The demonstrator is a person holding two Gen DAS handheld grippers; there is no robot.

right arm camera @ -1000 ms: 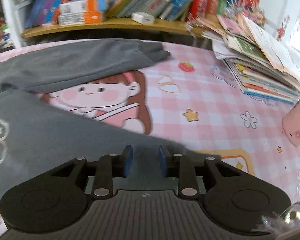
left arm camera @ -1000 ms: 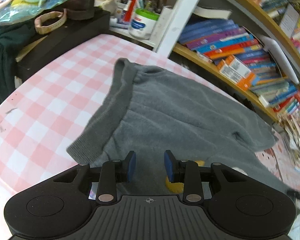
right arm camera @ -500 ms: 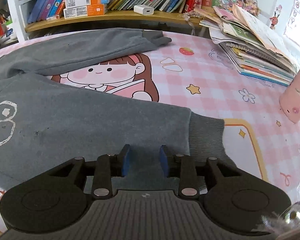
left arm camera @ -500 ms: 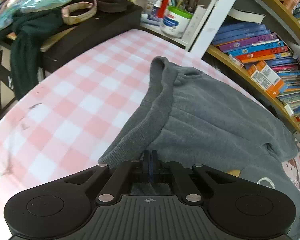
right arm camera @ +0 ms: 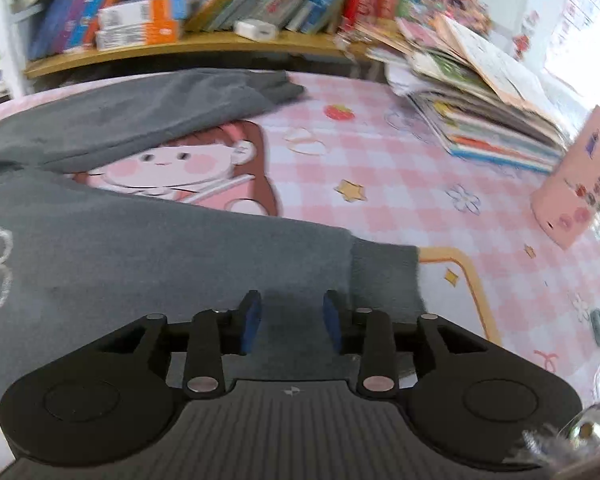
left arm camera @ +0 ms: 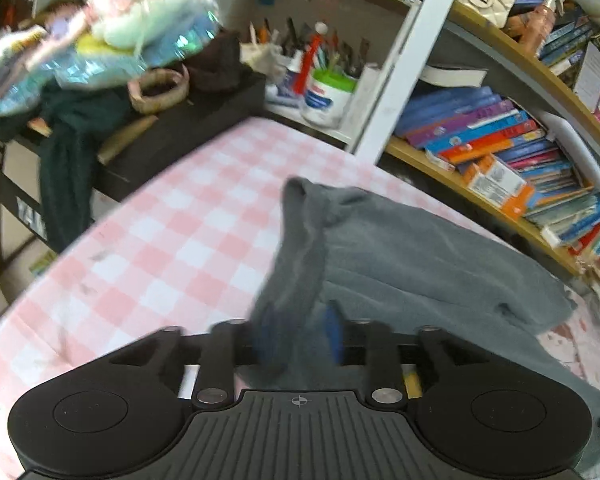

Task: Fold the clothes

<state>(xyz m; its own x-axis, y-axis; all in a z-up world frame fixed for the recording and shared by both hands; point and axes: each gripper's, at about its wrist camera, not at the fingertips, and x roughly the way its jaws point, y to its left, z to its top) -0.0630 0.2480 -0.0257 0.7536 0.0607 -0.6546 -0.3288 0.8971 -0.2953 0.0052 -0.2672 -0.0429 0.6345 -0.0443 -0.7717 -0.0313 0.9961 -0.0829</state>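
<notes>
A grey sweatshirt (left arm camera: pixel 404 256) lies spread on the pink checked table (left arm camera: pixel 172 240). Its ribbed hem (left arm camera: pixel 296 240) runs up from my left gripper (left arm camera: pixel 300 334), whose blue pads stand apart with the hem cloth lying between them; the view is blurred. In the right wrist view the sweatshirt (right arm camera: pixel 140 256) shows a near sleeve with its ribbed cuff (right arm camera: pixel 384 276) and a far sleeve (right arm camera: pixel 152 112). My right gripper (right arm camera: pixel 290 316) is open over the near sleeve, just left of the cuff.
Bookshelves (left arm camera: pixel 500 152) line the table's far side. A black stand with clutter and a dark cloth (left arm camera: pixel 72 160) sits at the left. A stack of booklets (right arm camera: pixel 480 120) and a pink cup (right arm camera: pixel 580 188) stand on the right of the table.
My left gripper shut on the hem half a second ago and its pads now stand apart again. My right gripper stayed open and pulled back along the near sleeve, bringing the cuff into view.
</notes>
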